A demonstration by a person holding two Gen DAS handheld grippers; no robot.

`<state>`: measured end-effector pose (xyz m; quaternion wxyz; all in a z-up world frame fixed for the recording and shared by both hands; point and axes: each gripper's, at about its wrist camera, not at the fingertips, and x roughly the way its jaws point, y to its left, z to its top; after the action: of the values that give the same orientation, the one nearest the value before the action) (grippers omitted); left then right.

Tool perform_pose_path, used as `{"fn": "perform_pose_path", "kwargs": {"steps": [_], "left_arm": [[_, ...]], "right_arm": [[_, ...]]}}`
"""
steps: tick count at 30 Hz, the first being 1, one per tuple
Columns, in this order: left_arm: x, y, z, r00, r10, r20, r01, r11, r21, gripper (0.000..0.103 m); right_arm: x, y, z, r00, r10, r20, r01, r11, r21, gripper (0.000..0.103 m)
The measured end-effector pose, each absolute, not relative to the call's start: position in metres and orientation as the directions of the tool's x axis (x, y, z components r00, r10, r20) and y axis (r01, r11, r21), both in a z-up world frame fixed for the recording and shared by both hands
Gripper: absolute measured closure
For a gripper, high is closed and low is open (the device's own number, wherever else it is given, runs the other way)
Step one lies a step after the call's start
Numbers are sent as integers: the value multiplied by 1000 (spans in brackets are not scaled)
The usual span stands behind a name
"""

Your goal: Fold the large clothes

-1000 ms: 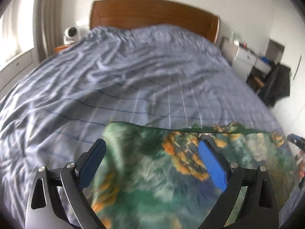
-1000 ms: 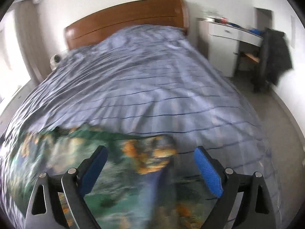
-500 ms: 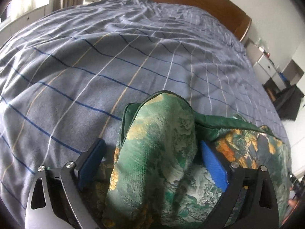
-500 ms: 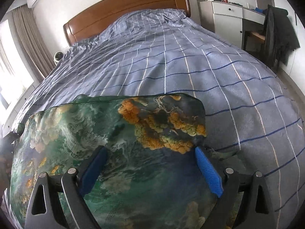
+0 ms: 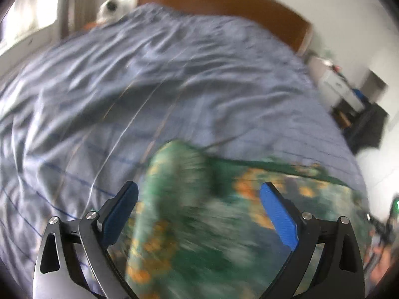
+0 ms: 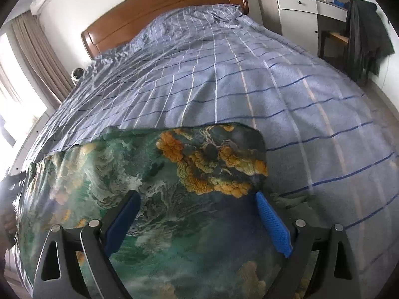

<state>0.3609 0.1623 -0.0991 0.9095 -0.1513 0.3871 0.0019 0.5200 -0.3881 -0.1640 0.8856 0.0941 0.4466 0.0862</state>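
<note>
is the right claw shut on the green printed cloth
No, the right claw stands wide open, its blue pads apart over the green printed cloth lying on the bed.

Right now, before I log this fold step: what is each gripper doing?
Left gripper: open, jaws wide over the green and orange printed garment, gripping nothing.
Right gripper: open, jaws wide over the same garment, gripping nothing.

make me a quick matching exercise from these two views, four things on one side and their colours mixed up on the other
Things:
1. garment
2. bed cover
3. headboard
4. drawer unit

Colours:
A. white
B. green with orange patches
C. brown wood
D. pale blue with a line grid

Pairs: 1-B, 2-D, 3-C, 4-A
</note>
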Motion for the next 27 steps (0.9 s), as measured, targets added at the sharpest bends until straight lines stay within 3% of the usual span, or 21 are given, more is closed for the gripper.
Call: {"fn": "perform_pose_path", "kwargs": {"steps": [4,8,16,21,27], "left_arm": [[352,111,-63,703,-219,-676,69,968,-241,3],[367,60,-62,655,-289,-698,174,957,-232,3],[362,-14,-123,542,-223,-810,233,966,-110,4],[315,-37,-129,573,-166,-803,328,944,39,4],[272,-38,-128,582,-181,-793,347,937,41,4]], "right_arm": [[498,-392,-123,619,253,-744,-76,962,263,8],[461,-396,-98,639,298,-709,-108,948,300,8],[372,-397,-95,610,375,-699,-199,925,323,8],[324,-403,-103,595,355,-721,-221,935,277,8],[293,-407,-111,607,352,-713,-207,936,286,8]]}}
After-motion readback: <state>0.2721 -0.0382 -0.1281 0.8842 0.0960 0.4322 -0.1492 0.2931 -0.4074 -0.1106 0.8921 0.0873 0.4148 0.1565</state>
